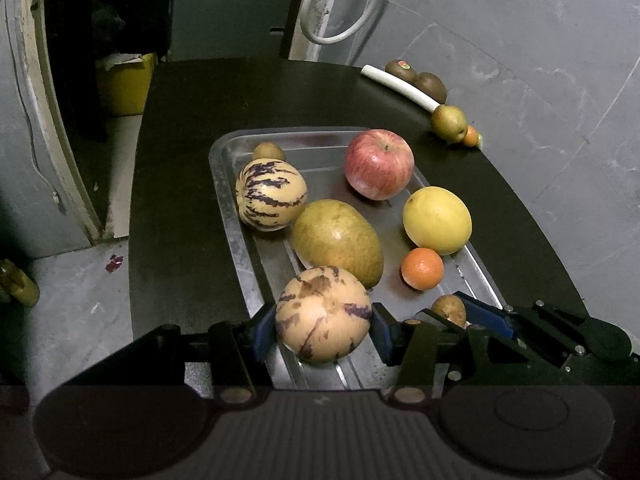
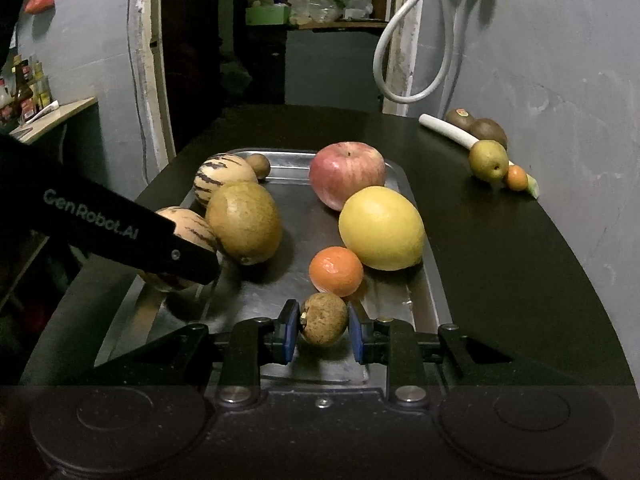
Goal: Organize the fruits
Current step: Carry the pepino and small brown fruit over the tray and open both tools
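A metal tray (image 1: 236,248) on a dark table holds a red apple (image 1: 379,164), a yellow citrus (image 1: 437,220), an orange (image 1: 422,269), a green-brown mango-like fruit (image 1: 338,242), a striped pepino melon (image 1: 270,194) and a small brown fruit (image 1: 269,152). My left gripper (image 1: 324,330) is shut on a second striped pepino melon (image 1: 323,314) over the tray's near end. My right gripper (image 2: 324,330) is shut on a small brown speckled fruit (image 2: 323,319) just above the tray (image 2: 416,280), in front of the orange (image 2: 336,271).
At the table's far right lie two kiwis (image 2: 478,126), a green pear (image 2: 488,160), a small orange fruit (image 2: 516,177) and a white stalk (image 2: 448,130). A grey wall runs along the right. A white hose (image 2: 404,40) hangs behind.
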Available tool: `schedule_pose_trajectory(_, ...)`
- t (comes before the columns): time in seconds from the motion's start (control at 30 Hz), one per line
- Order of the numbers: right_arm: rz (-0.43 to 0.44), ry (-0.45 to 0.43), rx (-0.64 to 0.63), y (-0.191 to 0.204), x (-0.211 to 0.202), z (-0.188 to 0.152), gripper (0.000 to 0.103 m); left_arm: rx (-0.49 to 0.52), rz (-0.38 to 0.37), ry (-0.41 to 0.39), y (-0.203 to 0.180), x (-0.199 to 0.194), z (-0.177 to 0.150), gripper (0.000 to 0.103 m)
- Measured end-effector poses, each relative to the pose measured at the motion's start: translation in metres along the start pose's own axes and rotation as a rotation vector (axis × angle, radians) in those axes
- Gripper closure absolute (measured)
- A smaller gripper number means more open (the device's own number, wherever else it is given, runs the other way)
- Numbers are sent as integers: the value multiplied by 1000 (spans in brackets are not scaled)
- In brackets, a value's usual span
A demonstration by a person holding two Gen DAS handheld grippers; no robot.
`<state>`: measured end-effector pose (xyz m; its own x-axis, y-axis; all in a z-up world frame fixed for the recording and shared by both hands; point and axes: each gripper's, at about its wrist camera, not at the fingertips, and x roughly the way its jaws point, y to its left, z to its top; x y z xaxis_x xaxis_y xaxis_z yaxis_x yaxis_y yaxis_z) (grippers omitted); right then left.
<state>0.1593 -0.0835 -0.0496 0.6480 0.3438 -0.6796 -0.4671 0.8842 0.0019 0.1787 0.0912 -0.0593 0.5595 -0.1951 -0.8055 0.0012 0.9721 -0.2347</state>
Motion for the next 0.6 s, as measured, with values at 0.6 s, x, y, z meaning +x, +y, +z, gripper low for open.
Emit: schedule_pose_trajectory(0.6,-10,10,87,-6,0,-8,70,25,16,7,-7,-3,-5,47)
